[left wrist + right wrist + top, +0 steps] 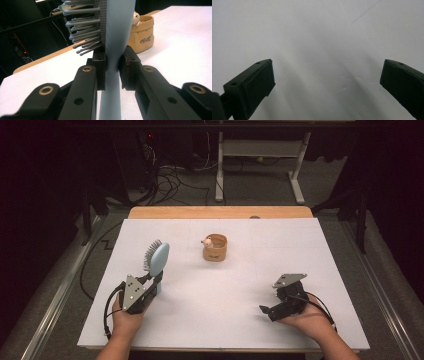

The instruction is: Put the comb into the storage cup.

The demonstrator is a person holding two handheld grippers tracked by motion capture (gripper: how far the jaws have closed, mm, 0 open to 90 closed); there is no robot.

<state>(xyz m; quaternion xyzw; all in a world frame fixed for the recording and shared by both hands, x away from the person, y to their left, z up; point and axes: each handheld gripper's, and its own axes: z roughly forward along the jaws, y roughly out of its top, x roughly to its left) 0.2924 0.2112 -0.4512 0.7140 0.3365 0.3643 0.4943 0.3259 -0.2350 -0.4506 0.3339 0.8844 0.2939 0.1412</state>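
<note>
A pale blue hairbrush [157,258] with grey bristles stands up from my left gripper [152,285] at the table's left. In the left gripper view the pads clamp the hairbrush [117,37] by the neck of its handle, with my left gripper [112,70] shut on it and the bristles pointing left. Beyond the brush sits a small tan fabric basket [215,248] with a little pale toy in it; the same tan basket [143,35] is close behind the brush. My right gripper [270,310] hovers at the right front of the table, and in its own view my right gripper [327,77] has its jaws wide apart over the bare white surface.
The white table cover [240,290] ends in a wooden edge [220,212] at the far side. Behind the table are cables on the floor and a white desk frame [260,170].
</note>
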